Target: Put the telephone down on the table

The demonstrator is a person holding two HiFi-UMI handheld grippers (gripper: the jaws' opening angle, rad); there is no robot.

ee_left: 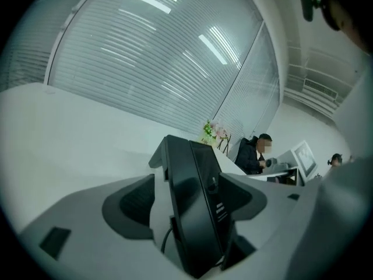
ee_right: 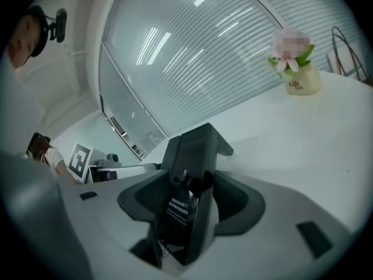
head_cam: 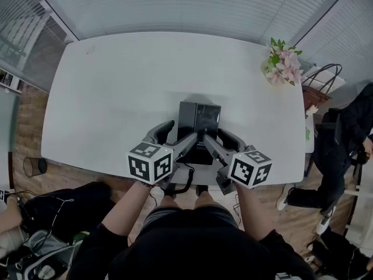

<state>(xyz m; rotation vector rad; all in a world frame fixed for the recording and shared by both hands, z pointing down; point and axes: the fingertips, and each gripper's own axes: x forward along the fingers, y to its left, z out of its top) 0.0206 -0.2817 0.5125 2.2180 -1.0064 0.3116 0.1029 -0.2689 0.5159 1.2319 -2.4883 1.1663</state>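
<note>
We look steeply down on a white table (head_cam: pixel 111 98). A black telephone (head_cam: pixel 199 120) sits at the middle of its near edge, and its cord (head_cam: pixel 187 182) hangs off toward the person. The person's two forearms reach in from below, each carrying a gripper topped with a black-and-white marker cube. The left gripper (ee_left: pixel 187 179) has its jaws spread wide, with the telephone edge-on between them. A pale gap shows between the telephone and the left-hand pad (ee_left: pixel 135 202). The right gripper (ee_right: pixel 192 179) is likewise wide, the telephone standing between its jaws with a gap at the right-hand pad (ee_right: pixel 236 200). At the table's far right corner stands a pot of pink flowers (head_cam: pixel 282 64). A handbag (head_cam: pixel 319 89) sits just beside the table's right edge, and another person (head_cam: pixel 344 139) stands near it. Slatted blinds (head_cam: pixel 175 4) line the wall behind the table.
</note>
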